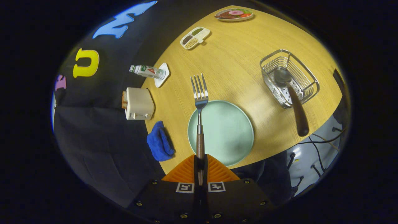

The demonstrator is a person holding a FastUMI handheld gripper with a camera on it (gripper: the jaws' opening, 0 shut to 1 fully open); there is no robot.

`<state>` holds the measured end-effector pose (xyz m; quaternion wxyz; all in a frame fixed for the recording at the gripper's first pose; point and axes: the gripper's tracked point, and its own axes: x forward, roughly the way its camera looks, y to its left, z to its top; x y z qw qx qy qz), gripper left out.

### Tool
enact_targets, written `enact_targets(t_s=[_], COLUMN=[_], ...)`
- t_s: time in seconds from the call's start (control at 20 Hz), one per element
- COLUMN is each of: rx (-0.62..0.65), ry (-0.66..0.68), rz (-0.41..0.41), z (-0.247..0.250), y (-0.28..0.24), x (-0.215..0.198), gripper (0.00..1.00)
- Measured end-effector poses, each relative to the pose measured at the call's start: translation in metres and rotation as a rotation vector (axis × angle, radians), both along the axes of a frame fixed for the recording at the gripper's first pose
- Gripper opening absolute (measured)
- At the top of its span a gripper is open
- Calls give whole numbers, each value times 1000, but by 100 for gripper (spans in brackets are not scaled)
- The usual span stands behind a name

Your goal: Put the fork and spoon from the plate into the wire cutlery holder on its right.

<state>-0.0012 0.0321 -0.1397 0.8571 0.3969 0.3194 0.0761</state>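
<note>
the gripper [200, 169] was closed on the brown wooden handle of the steel four-tined fork [199, 102], with both fingers pressed against the handle end and almost no gap between them. the fork pointed straight ahead from the fingers. its handle and neck lay over the left part of the round pale green plate [227, 130], and its tines reached past the far rim over the bare wood. whether the fork rested on the plate or was raised above it could not be told.

the plate sat just ahead of the fingers on the round yellow wood-grain bench [236, 68], with nothing else on it.

to the right of the plate, well apart from it, stood the silver rectangular wire cutlery holder [289, 77]. the steel spoon with a dark brown wooden handle [290, 96] was already in it: the bowl lay inside the basket and the handle leaned out over the near rim toward the bench edge.

left of the plate lay a crumpled blue cloth [159, 141] at the bench edge. beyond it stood a cream two-slot toaster [139, 103] with bread in it. farther on, a small plastic bottle with a green and red label [147, 71] stood on a white coaster [163, 74]. at the far side were a white divided tray of dry foods [195, 37] and an oval plate of model food [233, 14].
</note>
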Motion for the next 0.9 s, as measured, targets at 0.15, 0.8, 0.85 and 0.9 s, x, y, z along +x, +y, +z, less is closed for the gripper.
enact_targets(t_s=[0.15,0.8,0.85,0.9], rx=[48,280,301,318], ry=[-10,35,41,51], rz=[-60,-207,-207,-203], z=[3,-19,-20,-21], y=[-23,-67,-66,-65], x=[-7,-31,-30,-31], gripper=[2,2,2,2])
